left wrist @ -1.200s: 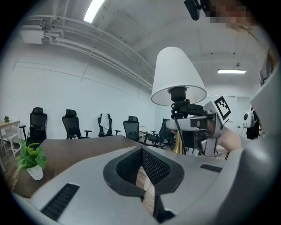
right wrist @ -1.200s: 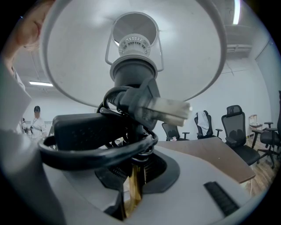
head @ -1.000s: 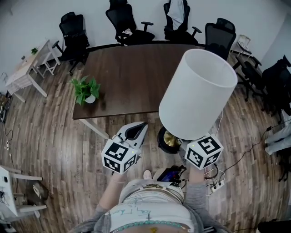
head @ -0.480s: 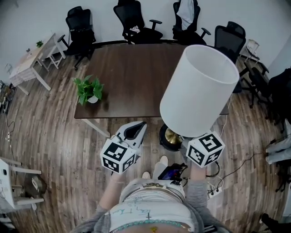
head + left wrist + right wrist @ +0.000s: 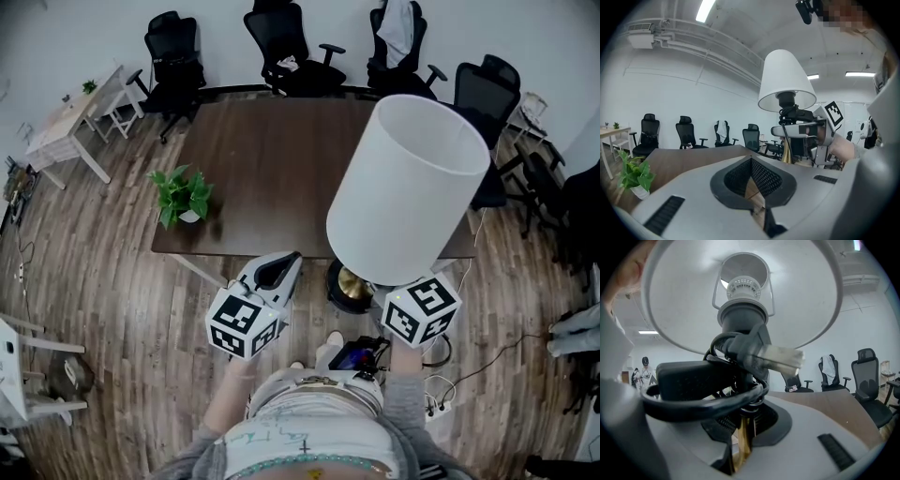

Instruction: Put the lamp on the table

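The lamp has a big white shade and a dark round base with brass; it hangs over the wooden floor just short of the dark brown table's near edge. My right gripper is shut on the lamp's thin brass stem, under the shade, with the coiled black cable and plug bunched above the jaws. My left gripper is beside it on the left, shut and empty. The left gripper view shows the shade held upright.
A potted plant stands at the table's left front corner. Black office chairs line the far and right sides. A small light table is at far left. A power strip and cables lie on the floor at right.
Both grippers and the lamp have moved forward toward the table, which now sits closer in the head view. The grips have not changed.
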The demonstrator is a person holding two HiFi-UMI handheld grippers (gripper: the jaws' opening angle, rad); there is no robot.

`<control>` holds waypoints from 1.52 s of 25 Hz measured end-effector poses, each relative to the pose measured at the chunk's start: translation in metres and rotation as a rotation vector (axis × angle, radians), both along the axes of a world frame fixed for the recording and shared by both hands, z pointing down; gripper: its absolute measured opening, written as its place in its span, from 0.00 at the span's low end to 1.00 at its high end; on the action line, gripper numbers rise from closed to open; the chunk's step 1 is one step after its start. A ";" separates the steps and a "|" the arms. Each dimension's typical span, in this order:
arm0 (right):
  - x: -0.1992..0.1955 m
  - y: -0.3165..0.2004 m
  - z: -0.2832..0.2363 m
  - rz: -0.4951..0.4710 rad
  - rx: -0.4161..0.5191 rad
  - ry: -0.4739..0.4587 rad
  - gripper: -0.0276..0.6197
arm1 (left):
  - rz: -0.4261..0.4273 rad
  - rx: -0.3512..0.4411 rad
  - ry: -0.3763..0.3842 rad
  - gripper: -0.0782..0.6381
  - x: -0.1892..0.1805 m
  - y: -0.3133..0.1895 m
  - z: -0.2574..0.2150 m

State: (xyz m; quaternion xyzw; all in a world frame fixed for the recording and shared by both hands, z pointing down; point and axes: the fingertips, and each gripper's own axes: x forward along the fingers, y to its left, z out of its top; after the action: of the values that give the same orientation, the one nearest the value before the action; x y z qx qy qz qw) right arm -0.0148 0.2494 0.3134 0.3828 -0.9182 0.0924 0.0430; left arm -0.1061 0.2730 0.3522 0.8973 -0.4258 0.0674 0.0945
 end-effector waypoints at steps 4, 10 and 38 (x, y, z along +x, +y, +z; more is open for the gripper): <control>0.006 -0.017 0.001 -0.019 -0.003 0.003 0.12 | -0.012 0.007 0.004 0.12 0.008 -0.015 -0.002; 0.020 -0.039 0.000 -0.034 -0.003 0.011 0.12 | -0.020 0.026 0.013 0.13 0.024 -0.035 -0.007; 0.050 -0.116 0.015 -0.083 -0.033 0.022 0.12 | -0.120 -0.022 0.016 0.13 0.033 -0.106 0.018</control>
State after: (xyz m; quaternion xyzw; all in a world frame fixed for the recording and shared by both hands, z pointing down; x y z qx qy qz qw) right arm 0.0356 0.1337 0.3285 0.3444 -0.9312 0.1014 0.0631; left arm -0.0732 0.1673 0.3705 0.8696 -0.4773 0.0592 0.1117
